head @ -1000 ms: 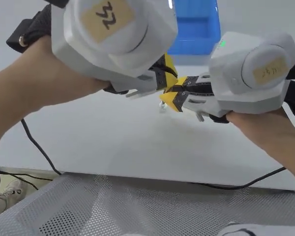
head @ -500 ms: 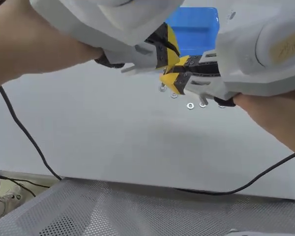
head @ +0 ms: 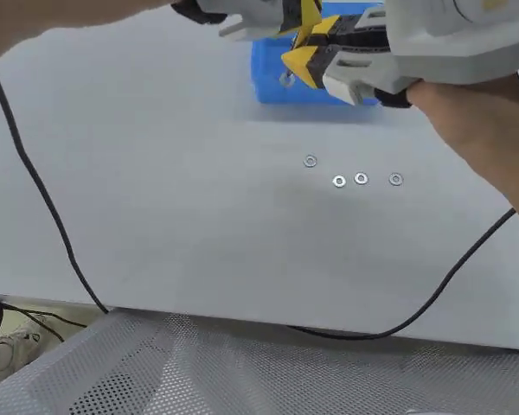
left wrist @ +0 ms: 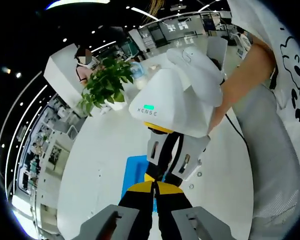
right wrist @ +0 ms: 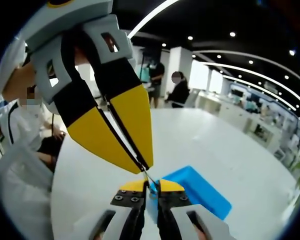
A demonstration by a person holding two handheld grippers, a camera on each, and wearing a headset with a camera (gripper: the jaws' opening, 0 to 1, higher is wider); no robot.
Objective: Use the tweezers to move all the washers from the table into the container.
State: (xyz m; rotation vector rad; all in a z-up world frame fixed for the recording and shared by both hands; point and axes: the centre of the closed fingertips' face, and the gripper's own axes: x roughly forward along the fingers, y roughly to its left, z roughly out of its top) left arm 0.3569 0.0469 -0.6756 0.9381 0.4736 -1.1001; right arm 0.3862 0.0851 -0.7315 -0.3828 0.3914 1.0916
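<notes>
Head view: logged left gripper (head: 304, 19) and right gripper (head: 299, 62) nose to nose, both clamped on tweezers (right wrist: 146, 177), apparent washer (head: 285, 79) hanging at tips just above container (head: 272, 90) by bench (head: 173, 216) far edge; four loose washers (head: 361, 178) in rough row nearer, on right gripper's side.

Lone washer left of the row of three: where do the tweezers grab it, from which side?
Pinch the washer across its band, one tweezers tip in the hole, one outside the rim. Come steeply from above: it lies flat on the table, so no edge stands up. Probably best on its left side in the head view, away from the other three washers.
</notes>
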